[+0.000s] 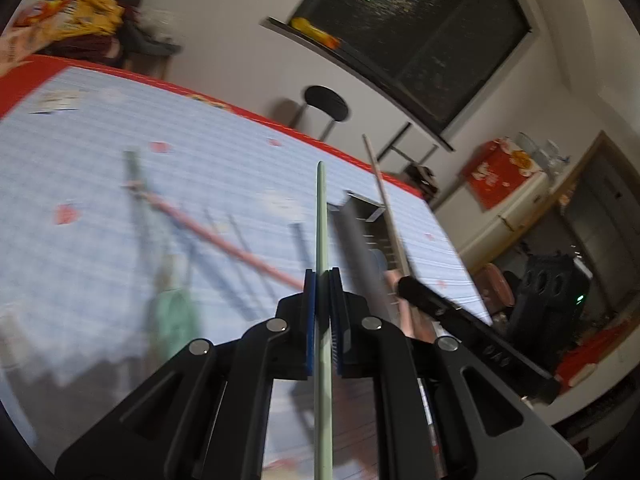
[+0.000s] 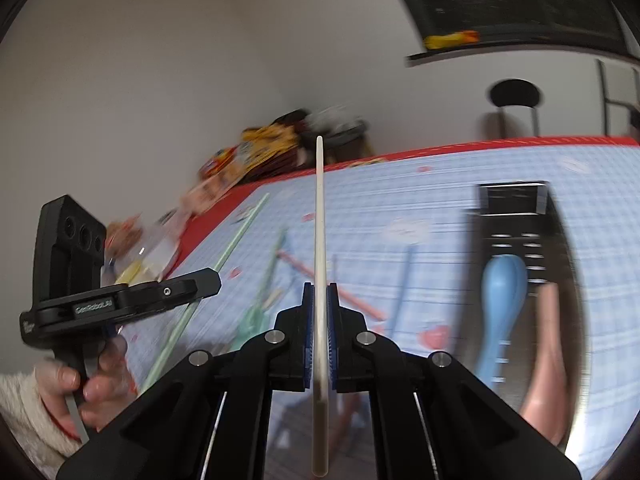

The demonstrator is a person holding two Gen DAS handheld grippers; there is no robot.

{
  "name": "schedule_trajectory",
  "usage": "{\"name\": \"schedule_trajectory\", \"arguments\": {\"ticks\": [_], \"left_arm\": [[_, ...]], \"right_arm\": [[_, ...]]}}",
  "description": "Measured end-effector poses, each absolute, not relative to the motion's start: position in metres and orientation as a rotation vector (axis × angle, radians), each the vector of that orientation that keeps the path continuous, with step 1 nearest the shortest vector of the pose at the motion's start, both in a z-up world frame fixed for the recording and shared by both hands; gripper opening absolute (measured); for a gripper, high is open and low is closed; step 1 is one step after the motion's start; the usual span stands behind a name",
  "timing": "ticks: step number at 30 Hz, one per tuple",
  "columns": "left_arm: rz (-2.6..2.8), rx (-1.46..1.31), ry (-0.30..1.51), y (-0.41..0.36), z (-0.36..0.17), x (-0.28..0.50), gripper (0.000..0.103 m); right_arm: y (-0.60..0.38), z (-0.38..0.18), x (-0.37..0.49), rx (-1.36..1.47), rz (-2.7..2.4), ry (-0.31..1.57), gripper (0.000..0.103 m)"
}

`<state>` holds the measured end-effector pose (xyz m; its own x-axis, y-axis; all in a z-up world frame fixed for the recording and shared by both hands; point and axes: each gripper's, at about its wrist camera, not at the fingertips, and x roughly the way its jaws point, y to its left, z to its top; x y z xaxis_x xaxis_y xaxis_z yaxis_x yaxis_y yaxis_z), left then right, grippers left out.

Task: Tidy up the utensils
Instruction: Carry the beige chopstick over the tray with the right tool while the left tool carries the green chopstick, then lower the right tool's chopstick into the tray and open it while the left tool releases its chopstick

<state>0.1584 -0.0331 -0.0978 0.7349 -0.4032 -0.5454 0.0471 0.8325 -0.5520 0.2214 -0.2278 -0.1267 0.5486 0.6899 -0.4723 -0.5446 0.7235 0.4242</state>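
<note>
Utensils: several lay loose and blurred on the bench, which wore a pale blue checked cloth with a red border.
Left gripper: clamped on a green chopstick that stood up between its blue pads, raised above the cloth.
Right gripper: closed on a white chopstick, also held upright above the bench.
Organizer tray: a dark tray lying on the cloth to the right, its near half smeared by blur.
Only in the right view: a blue spoon and a pink spoon lay in the tray; the left gripper showed from the side with the green chopstick slanting out past it, gripped by a bare hand in a cream sleeve.
Only in the left view: the right gripper entered from the right with the white chopstick leaning over the tray; a pink chopstick lay across the cloth.
Background: a black stool stood by the wall beyond the bench.
</note>
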Motion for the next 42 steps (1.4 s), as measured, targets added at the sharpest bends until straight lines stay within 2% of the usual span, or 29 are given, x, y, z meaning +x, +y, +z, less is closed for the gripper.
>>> {"name": "schedule_trajectory", "arguments": {"ticks": [12,18,23,40,42], "left_arm": [[-0.429,-0.629,0.784,-0.141,-0.117,0.242,0.010],[-0.424,-0.797,0.826,-0.153,-0.146,0.275,0.010],[-0.391,-0.824,0.835,-0.159,-0.162,0.289,0.011],[-0.370,-0.710,0.896,-0.170,-0.175,0.306,0.009],[-0.390,-0.693,0.898,-0.173,-0.171,0.308,0.015]], "right_arm": [[-0.293,-0.144,0.244,0.305,0.476,0.695,0.007],[-0.299,-0.159,0.256,0.292,0.404,0.743,0.007],[-0.304,-0.164,0.262,0.294,0.357,0.759,0.007],[-0.295,-0.175,0.267,0.271,0.354,0.801,0.007],[-0.296,-0.175,0.267,0.270,0.352,0.804,0.007]]}}
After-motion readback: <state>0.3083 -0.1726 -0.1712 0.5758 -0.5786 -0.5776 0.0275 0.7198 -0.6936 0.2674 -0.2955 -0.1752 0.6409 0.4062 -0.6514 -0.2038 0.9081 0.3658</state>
